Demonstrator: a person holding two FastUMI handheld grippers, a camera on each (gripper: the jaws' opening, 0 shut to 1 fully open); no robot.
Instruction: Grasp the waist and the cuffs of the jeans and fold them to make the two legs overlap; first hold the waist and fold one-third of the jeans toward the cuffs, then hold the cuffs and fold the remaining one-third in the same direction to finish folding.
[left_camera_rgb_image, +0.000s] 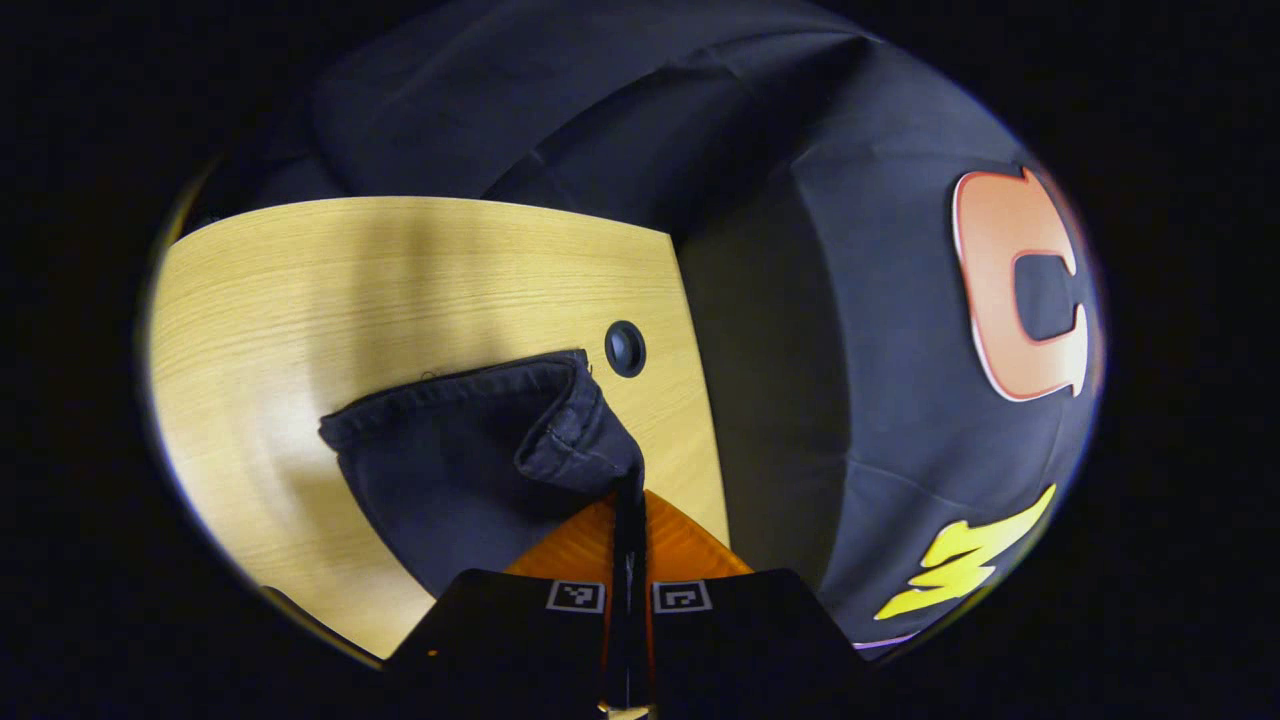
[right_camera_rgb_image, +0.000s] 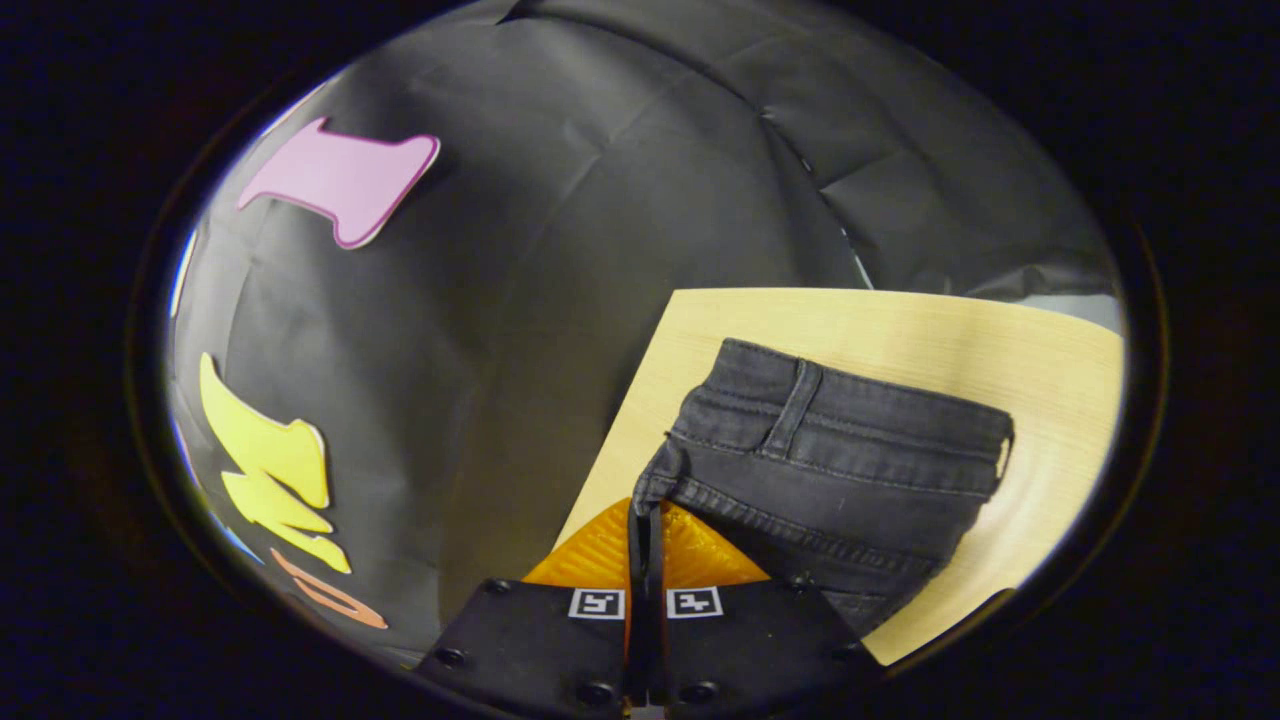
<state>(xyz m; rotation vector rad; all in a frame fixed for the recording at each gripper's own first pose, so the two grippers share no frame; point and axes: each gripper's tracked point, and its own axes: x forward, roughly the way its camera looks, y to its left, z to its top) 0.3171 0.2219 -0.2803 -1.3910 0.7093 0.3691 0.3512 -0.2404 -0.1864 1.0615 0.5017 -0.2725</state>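
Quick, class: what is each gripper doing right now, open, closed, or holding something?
Left gripper: closed on the jeans cuff.
Right gripper: closed on the jeans waistband.

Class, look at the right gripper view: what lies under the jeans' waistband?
The wooden table shows around the waistband. The part beneath the denim is covered, so anything there cannot be seen. The right tongs grip its corner.

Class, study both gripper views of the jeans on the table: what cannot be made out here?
- Left gripper view: the jeans below the cuffs, covered by the left claw.
- Right gripper view: the legs below the waist, cut off by the right claw and the picture's edge.
- Whether the legs overlap fully.
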